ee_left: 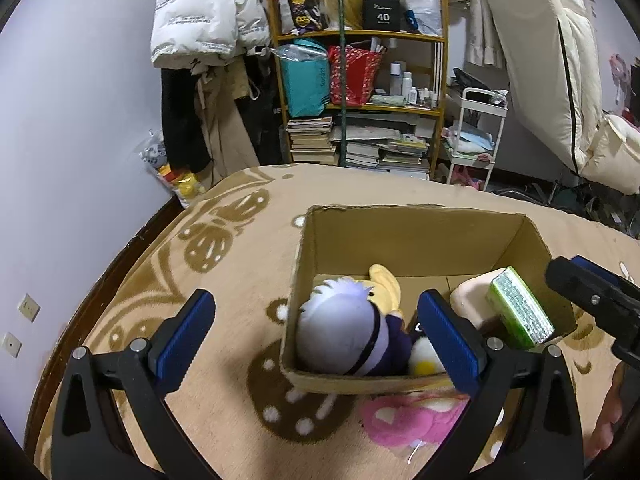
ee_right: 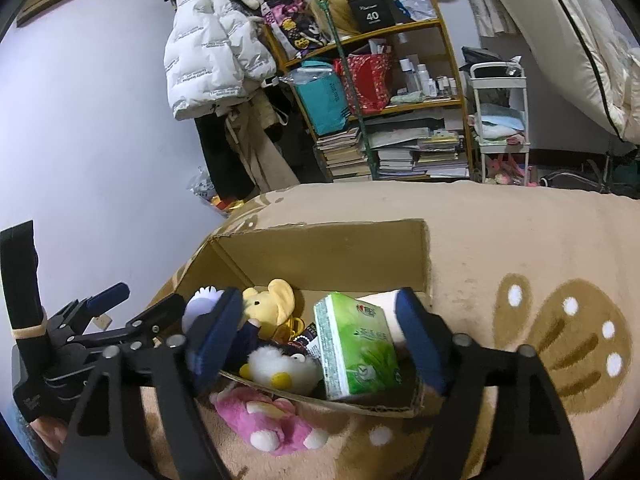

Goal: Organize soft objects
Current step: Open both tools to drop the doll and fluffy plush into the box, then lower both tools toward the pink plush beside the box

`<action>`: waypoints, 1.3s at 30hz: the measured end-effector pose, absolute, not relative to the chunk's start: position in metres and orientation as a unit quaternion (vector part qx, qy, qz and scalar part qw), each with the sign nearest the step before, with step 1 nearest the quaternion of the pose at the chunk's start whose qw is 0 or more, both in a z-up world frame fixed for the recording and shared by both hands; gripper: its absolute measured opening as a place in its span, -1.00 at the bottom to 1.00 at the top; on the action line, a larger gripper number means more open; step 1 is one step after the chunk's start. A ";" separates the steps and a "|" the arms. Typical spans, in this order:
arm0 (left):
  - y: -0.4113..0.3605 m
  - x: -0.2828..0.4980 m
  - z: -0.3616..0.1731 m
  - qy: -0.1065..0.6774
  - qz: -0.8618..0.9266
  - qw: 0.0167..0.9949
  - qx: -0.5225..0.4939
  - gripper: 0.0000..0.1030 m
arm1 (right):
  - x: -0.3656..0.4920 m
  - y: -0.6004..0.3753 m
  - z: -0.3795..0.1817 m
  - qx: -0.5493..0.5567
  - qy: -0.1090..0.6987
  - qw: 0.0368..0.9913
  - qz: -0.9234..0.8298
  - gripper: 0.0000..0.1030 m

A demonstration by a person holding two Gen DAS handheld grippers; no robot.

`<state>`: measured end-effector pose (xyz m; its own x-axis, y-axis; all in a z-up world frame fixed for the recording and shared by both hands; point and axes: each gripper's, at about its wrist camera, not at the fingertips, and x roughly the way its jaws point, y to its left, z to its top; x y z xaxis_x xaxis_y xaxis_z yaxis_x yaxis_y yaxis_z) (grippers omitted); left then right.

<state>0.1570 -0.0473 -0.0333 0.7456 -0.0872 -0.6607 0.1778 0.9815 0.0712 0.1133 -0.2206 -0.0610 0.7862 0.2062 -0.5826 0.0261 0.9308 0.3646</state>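
An open cardboard box (ee_left: 416, 232) (ee_right: 328, 248) stands on the patterned blanket. Inside lie a white-haired doll in dark clothes (ee_left: 344, 328) (ee_right: 204, 300), a yellow plush (ee_left: 386, 284) (ee_right: 272, 300), a white penguin-like plush (ee_left: 426, 356) (ee_right: 284, 364), a green tissue pack (ee_left: 520, 312) (ee_right: 356, 344) and a cream soft block (ee_left: 474, 300). A pink plush (ee_left: 412, 420) (ee_right: 268, 420) lies on the blanket before the box's near wall. My left gripper (ee_left: 320, 340) is open above the box's near left corner. My right gripper (ee_right: 316, 340) is open over the box, its fingers either side of the tissue pack and not touching it.
The tan blanket (ee_left: 224, 264) (ee_right: 520, 240) covers the surface, with a dark edge at the left. Behind stand a cluttered wooden shelf (ee_left: 360, 100) (ee_right: 380, 92), hanging coats (ee_left: 208, 12), a white cart (ee_left: 476, 136) and a leaning mattress (ee_left: 552, 60).
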 end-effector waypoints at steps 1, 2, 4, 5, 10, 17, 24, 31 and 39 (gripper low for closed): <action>-0.045 0.155 -0.032 0.350 -0.070 0.932 0.062 0.95 | 0.111 -0.221 -0.060 0.180 0.322 0.928 0.045 0.80; -0.043 0.152 -0.031 0.349 -0.068 0.933 0.059 0.95 | 0.109 -0.221 -0.059 0.180 0.322 0.929 0.043 0.84; -0.039 0.149 -0.028 0.349 -0.067 0.933 0.057 0.95 | 0.106 -0.222 -0.058 0.179 0.323 0.929 0.040 0.89; -0.037 0.146 -0.026 0.348 -0.066 0.933 0.058 0.95 | 0.104 -0.222 -0.057 0.179 0.323 0.929 0.039 0.90; -0.029 0.134 -0.022 0.355 -0.056 0.931 0.060 0.95 | 0.092 -0.220 -0.054 0.172 0.325 0.929 0.032 0.91; -0.019 0.117 -0.020 0.373 -0.050 0.924 0.059 0.95 | 0.074 -0.212 -0.052 0.166 0.330 0.929 0.030 0.91; -0.015 0.102 -0.024 0.397 -0.051 0.914 0.062 0.95 | 0.060 -0.200 -0.051 0.159 0.335 0.928 0.036 0.91; -0.017 0.093 -0.029 0.413 -0.052 0.906 0.075 0.95 | 0.057 -0.191 -0.058 0.152 0.351 0.923 0.044 0.91; -0.020 0.097 -0.039 0.421 -0.050 0.902 0.082 0.95 | 0.063 -0.199 -0.076 0.170 0.368 0.913 0.040 0.91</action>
